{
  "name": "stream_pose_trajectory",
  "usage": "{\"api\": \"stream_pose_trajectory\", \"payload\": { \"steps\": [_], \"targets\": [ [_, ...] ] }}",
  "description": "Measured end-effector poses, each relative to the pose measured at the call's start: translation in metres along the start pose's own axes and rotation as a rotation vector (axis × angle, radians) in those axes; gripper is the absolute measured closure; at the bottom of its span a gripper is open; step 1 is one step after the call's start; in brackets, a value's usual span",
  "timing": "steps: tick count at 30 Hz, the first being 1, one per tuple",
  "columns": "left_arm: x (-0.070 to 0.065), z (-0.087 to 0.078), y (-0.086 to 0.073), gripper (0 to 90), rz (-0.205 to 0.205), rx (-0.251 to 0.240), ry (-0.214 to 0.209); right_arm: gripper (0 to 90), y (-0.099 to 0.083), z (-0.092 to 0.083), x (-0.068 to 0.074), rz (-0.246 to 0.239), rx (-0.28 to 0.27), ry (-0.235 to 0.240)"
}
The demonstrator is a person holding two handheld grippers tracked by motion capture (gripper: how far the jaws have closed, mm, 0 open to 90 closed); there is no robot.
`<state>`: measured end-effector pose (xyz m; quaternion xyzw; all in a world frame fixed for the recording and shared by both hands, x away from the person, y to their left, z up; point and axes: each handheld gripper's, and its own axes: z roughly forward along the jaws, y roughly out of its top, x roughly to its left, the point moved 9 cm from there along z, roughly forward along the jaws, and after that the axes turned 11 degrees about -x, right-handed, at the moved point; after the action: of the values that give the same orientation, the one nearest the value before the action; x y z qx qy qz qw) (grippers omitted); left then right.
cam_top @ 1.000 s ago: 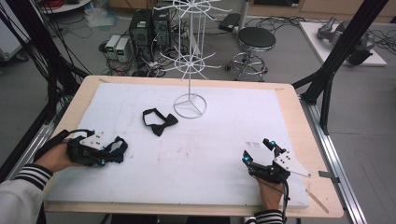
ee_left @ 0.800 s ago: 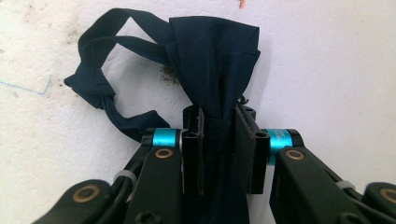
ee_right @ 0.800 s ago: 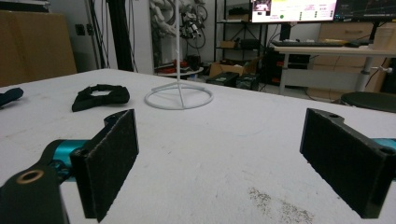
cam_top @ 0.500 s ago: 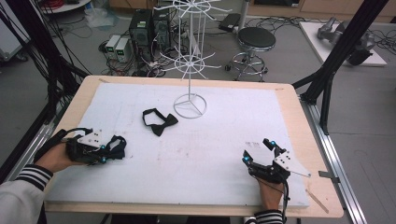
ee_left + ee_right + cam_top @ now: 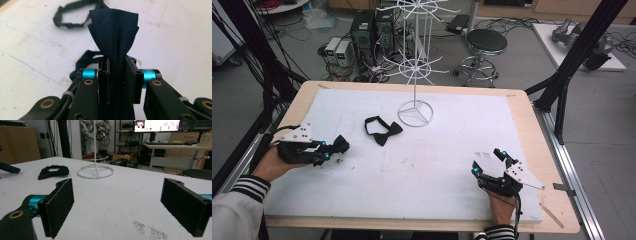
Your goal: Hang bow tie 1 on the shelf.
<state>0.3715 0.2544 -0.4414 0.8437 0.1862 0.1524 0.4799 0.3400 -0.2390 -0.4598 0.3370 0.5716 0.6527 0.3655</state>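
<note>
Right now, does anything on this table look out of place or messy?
Nothing is broken or spilled. One black bow tie lies loose on the white mat, not on the wire rack whose arms are bare. The left gripper clamps a dark blue bow tie, bunching it.

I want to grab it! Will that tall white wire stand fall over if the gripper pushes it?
The white wire stand looks tippy: thin tall pole, small ring base. A high push would likely topple it; a low one at the ring might just slide it. It's probably light, being all thin wire.

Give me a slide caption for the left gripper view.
Left tongs shut on a dark bow tie over the white mat; a second bow tie lies beyond.
</note>
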Motion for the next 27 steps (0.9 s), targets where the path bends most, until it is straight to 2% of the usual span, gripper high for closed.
{"api": "stream_pose_trajectory", "payload": {
  "steps": [5, 10, 13, 16, 24, 27],
  "targets": [
    [0.006, 0.001, 0.010, 74.8, -0.077, -0.057, 0.022, 11.0, 0.000, 0.000, -0.001, -0.008, -0.003, -0.001],
    [0.010, 0.002, 0.020, 74.8, -0.118, -0.121, 0.054, 11.0, 0.000, 0.000, 0.000, -0.004, -0.002, 0.001],
    [0.013, 0.003, 0.028, 74.8, -0.134, -0.161, 0.075, 11.0, 0.000, 0.000, 0.000, -0.001, 0.002, 0.001],
    [0.015, 0.003, 0.036, 74.8, -0.135, -0.180, 0.090, 11.0, 0.000, 0.000, 0.000, -0.004, 0.000, 0.000],
    [0.020, 0.008, 0.053, 74.8, -0.158, -0.235, 0.097, 11.0, 0.000, 0.000, 0.000, -0.003, 0.000, 0.001],
    [0.023, 0.009, 0.060, 74.7, -0.172, -0.268, 0.118, 11.0, 0.000, 0.000, 0.000, -0.003, 0.000, 0.001]
  ]
}}
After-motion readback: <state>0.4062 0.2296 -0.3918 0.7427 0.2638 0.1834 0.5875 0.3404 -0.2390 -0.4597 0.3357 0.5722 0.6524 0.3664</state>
